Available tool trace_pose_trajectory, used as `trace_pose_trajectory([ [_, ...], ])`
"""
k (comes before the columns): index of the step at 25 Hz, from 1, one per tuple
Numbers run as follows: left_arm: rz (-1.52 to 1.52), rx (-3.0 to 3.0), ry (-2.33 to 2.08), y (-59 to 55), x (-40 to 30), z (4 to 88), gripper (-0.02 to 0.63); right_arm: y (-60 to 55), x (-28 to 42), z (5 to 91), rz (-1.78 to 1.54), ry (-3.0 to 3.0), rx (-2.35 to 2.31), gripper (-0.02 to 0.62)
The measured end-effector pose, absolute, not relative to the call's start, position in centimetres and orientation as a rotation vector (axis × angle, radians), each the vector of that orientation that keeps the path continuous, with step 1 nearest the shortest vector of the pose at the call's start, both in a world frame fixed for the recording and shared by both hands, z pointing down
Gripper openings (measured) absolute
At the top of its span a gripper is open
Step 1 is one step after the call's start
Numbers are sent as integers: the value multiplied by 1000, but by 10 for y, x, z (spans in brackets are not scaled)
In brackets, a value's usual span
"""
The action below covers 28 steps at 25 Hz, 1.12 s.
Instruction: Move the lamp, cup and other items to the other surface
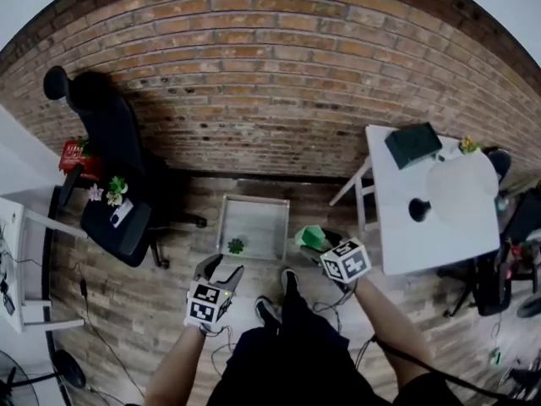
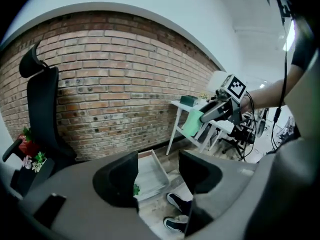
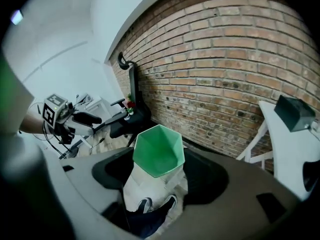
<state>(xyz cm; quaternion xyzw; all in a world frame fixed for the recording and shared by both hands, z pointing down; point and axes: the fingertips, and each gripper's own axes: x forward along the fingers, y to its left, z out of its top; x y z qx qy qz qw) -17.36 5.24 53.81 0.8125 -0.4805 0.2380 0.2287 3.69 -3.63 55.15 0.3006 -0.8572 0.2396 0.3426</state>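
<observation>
Right gripper (image 1: 321,245) clamps a green cup (image 3: 157,151) by its sides, mouth tipped up, in the air just right of the tray's (image 1: 254,200) near right corner. Left gripper (image 2: 157,176) hangs with its jaws apart and nothing between them, just short of the tray's near edge, towards its left end. Both shoes (image 1: 269,311) stand on the wood floor on the near side of the tray, close to that edge.

The tray is a shallow white box with raised rims, lying flat on the floor. One small green sprig (image 1: 236,245) lies inside near its near left corner; the rest of its bottom is bare.

Right of the tray a strip of open floor runs to a white table (image 1: 406,244), whose slanted legs reach towards the tray. The table's near half is bare up to its edge. Farther back on it stand a dark round thing (image 1: 420,210), a white lamp (image 1: 461,189) and a dark green box (image 1: 412,144) at the far corner.

Left of the tray, across more floor, stands a black chair (image 1: 114,142) with flowers (image 1: 114,190) on its seat. Beyond the tray's far rim a narrow band of floor ends at a brick wall (image 1: 270,74).
</observation>
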Motion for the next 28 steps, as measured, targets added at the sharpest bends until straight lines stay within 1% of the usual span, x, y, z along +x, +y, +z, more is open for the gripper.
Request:
trace_pose_trajectory([
  [4,665,2337,-1201,46,-137,531,249,-23,79,513,653,-2243,887,314],
  [9,662,2377,-1099,52,-95,533,247,1,140,490,670,-2212,1003,314],
  [18,656,2445,-993,53,-23,520,245,34,262,479,721,-2111,1208,314],
  [28,706,2435,-1040,45,47,512,245,24,410,478,754,-2048,1365,316],
])
